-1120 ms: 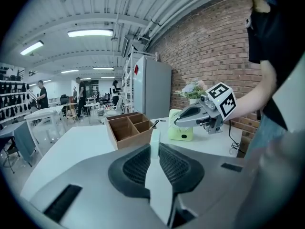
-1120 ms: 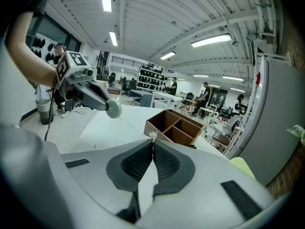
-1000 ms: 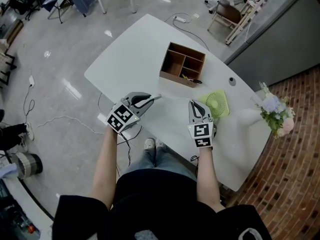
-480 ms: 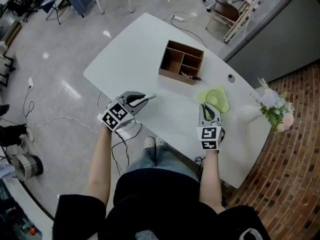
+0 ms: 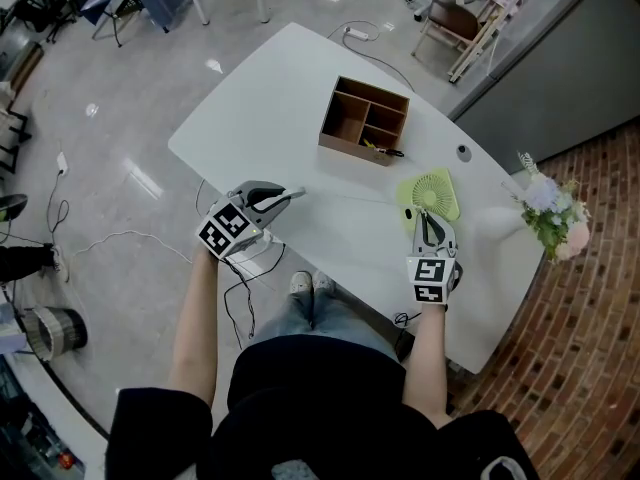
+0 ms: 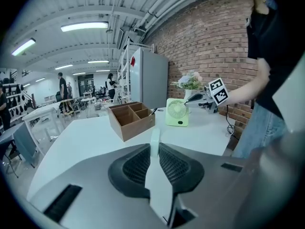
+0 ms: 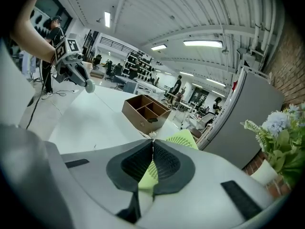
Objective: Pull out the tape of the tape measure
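Tape (image 5: 355, 199) faint, seemingly taut.

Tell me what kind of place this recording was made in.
Probably an open lab or workshop hall: ceiling strip lights, storage racks behind many worktables, and a brick wall.

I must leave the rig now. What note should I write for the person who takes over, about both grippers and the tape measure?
Left gripper: jaws shut on the white tape measure case, at the near edge of the table.
Right gripper: jaws shut on the tape tip, beside the green fan.
Done: the tape is drawn out in a thin line between the two grippers, above the table.
Left: probably move the grippers further apart if more length is wanted. Keep both grips firm, since a released tape may snap back.
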The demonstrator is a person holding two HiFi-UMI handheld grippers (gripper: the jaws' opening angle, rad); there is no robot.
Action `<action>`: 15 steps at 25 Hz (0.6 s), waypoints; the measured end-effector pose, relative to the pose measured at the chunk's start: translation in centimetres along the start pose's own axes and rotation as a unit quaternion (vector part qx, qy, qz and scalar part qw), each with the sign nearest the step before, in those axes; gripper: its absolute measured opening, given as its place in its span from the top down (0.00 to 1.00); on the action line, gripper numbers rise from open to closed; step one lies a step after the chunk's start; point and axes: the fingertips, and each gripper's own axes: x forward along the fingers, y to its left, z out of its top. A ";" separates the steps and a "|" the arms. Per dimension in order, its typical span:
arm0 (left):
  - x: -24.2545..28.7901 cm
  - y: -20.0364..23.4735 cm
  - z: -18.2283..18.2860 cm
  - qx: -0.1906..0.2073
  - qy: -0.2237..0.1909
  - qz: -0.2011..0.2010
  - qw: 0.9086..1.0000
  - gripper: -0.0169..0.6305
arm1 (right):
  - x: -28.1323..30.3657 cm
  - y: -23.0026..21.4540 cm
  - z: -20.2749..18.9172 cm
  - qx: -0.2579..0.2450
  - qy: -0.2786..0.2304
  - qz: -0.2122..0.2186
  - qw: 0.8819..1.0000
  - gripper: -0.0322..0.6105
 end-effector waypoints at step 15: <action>1.7 -0.3 -1.7 0.009 0.027 -0.017 0.999 0.86 | 1.1 3.2 -0.1 -0.013 -0.002 0.028 1.000 0.94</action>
